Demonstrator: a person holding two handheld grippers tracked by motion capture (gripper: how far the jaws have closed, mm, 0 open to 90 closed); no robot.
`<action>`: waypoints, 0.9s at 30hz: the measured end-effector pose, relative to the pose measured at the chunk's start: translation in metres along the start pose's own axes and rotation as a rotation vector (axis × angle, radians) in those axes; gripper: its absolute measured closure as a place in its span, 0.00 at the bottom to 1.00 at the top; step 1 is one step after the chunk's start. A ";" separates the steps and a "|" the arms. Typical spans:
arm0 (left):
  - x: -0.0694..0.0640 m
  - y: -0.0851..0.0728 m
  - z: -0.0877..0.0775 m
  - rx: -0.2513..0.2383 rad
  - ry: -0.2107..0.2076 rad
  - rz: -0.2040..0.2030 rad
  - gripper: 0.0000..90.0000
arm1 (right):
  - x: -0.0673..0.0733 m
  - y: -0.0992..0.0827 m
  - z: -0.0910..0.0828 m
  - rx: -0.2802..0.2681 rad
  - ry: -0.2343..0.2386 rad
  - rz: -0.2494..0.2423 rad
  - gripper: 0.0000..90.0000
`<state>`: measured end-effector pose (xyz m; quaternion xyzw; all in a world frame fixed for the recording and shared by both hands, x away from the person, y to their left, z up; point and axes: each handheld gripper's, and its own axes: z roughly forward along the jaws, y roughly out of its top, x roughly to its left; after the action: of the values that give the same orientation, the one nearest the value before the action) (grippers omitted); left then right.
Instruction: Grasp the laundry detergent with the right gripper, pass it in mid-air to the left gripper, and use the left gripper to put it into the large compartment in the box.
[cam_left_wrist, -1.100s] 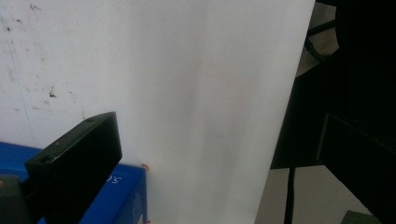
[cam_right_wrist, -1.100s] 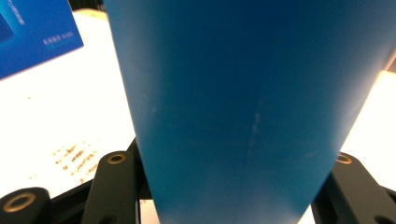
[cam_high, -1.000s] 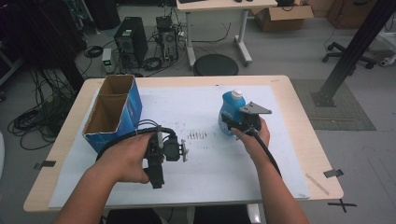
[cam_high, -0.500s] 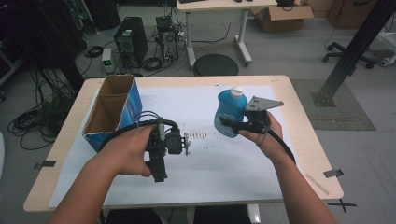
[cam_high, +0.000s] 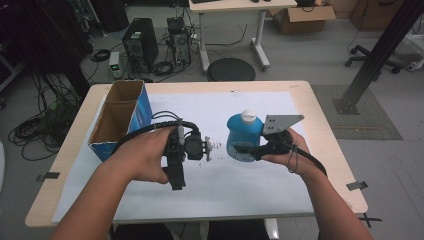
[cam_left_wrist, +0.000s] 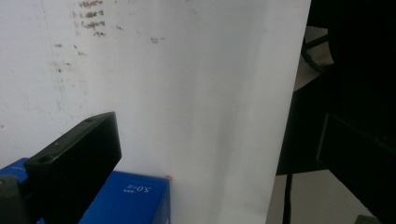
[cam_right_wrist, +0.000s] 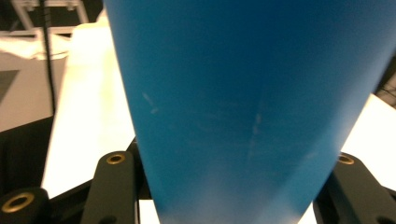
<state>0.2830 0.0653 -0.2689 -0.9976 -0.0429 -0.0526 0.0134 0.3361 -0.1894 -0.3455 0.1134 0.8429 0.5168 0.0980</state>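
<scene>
The squat blue plastic bottle with a white screw cap (cam_high: 243, 136) stands upright on the white paper sheet (cam_high: 260, 190) that covers the table, right of centre, its long axis vertical. It lies directly ahead of the right claw (cam_high: 250, 149), whose two black jaws sit on either side of the bottle's lower body; in the right gripper view the smooth, faintly scuffed blue wall (cam_right_wrist: 252, 107) rises between them and touches both, so the right claw reads as clenched on the bottle. The right hand (cam_high: 285, 150) is clearly the nearer one, and any coming lift or carry would turn on that upright hold low on a rounded, slippery body that could tip.

The left claw (cam_high: 207, 148) points toward the bottle from the left, close by but apart from it, gripping nothing I can see. In the left gripper view one matte black jaw (cam_left_wrist: 74, 163) shows over the stained paper; whether the pair is spread or closed I cannot tell.

Farther left, an open-topped blue cardboard box with two brown compartments (cam_high: 120, 117) sits at the edge of the light wooden table (cam_high: 320, 120), both compartments apparently empty.
</scene>
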 end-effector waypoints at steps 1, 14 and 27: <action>0.000 0.001 -0.001 -0.004 0.000 0.000 0.00 | 0.001 -0.001 0.000 -0.003 0.013 -0.007 0.50; 0.005 0.008 -0.006 -0.015 -0.017 0.007 0.00 | 0.015 -0.016 0.014 0.005 0.173 -0.069 0.50; 0.005 0.014 -0.008 -0.026 -0.025 0.015 0.00 | 0.027 -0.025 0.037 -0.015 0.247 -0.075 0.50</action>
<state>0.2884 0.0510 -0.2612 -0.9986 -0.0351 -0.0407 0.0001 0.3180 -0.1611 -0.3852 0.0163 0.8482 0.5292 0.0136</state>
